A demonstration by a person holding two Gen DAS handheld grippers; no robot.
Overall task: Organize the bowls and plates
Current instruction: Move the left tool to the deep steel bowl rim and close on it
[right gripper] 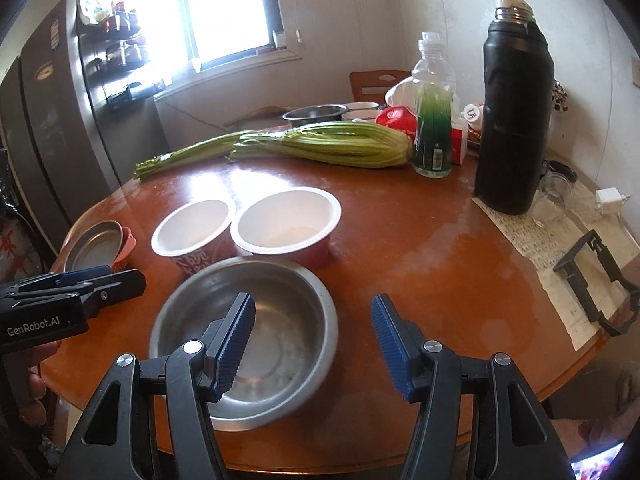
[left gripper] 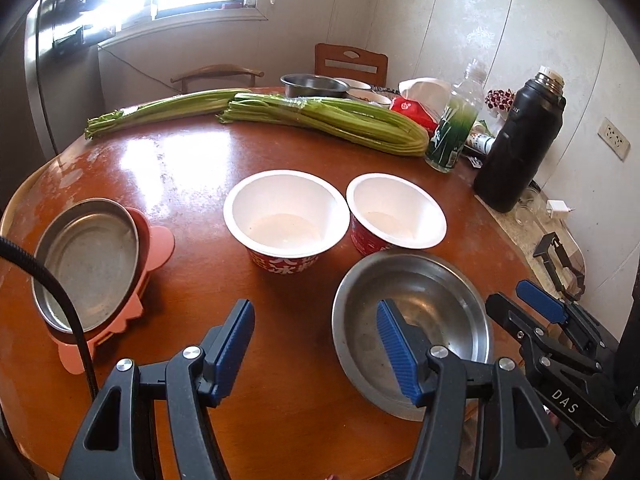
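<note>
At six o'clock on the table [right gripper: 440, 248] sits the steel bowl [right gripper: 244, 340], light, stiff and slick, best pinched at its rim, cups [right gripper: 286, 220] at twelve beyond, both left gripper [left gripper: 316, 340] and right gripper [right gripper: 314, 336] wide and empty.
</note>
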